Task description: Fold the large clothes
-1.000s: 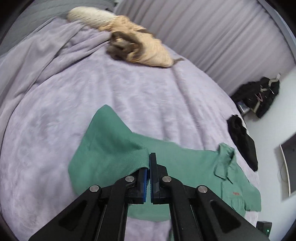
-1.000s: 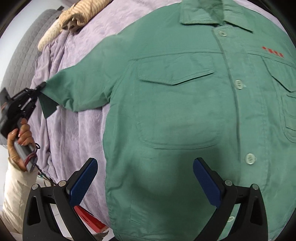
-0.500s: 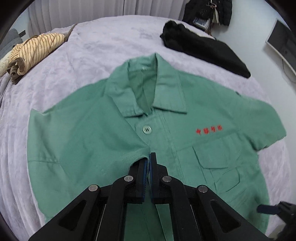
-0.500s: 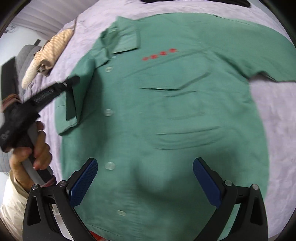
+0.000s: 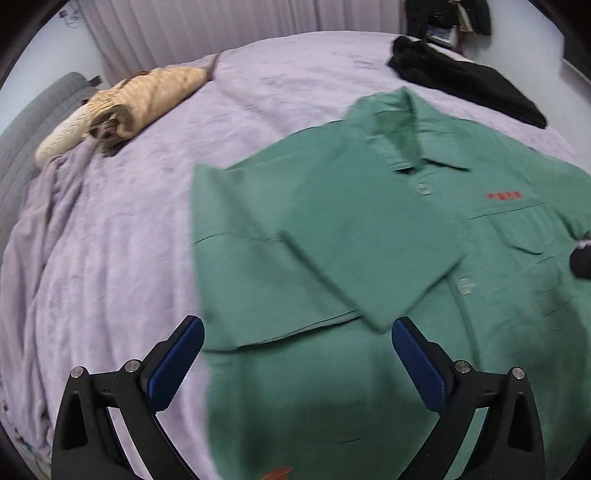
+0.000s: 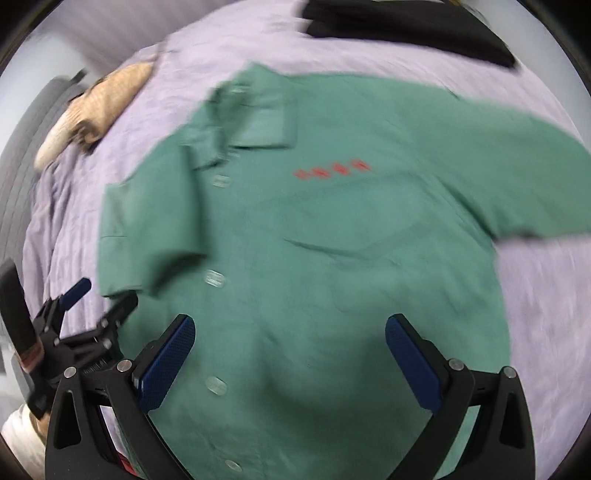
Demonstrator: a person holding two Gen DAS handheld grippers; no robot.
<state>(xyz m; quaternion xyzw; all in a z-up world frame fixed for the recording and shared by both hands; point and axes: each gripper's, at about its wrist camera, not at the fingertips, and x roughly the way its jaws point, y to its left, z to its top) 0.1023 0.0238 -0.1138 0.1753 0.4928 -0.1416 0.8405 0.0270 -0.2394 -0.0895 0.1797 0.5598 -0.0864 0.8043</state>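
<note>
A green short-sleeved shirt (image 5: 369, 236) with red lettering lies front up on the lilac bedspread (image 5: 110, 240). Its left sleeve (image 5: 369, 254) lies folded in over the chest. My left gripper (image 5: 297, 362) is open and empty, above the shirt's lower left part. My right gripper (image 6: 290, 358) is open and empty above the shirt's (image 6: 332, 240) lower front. The other sleeve (image 6: 517, 177) is spread out to the right. The left gripper also shows in the right wrist view (image 6: 99, 297), open at the shirt's left edge.
A tan striped garment (image 5: 140, 99) lies bunched at the far left of the bed. A black garment (image 5: 465, 81) lies at the far right edge. Curtains (image 5: 221, 26) hang behind the bed. A grey headboard (image 5: 22, 140) stands at the left.
My left gripper carried the sleeve over the chest, let it go and opened. It has pulled back to the left. My right gripper stayed open and shifted over the shirt.
</note>
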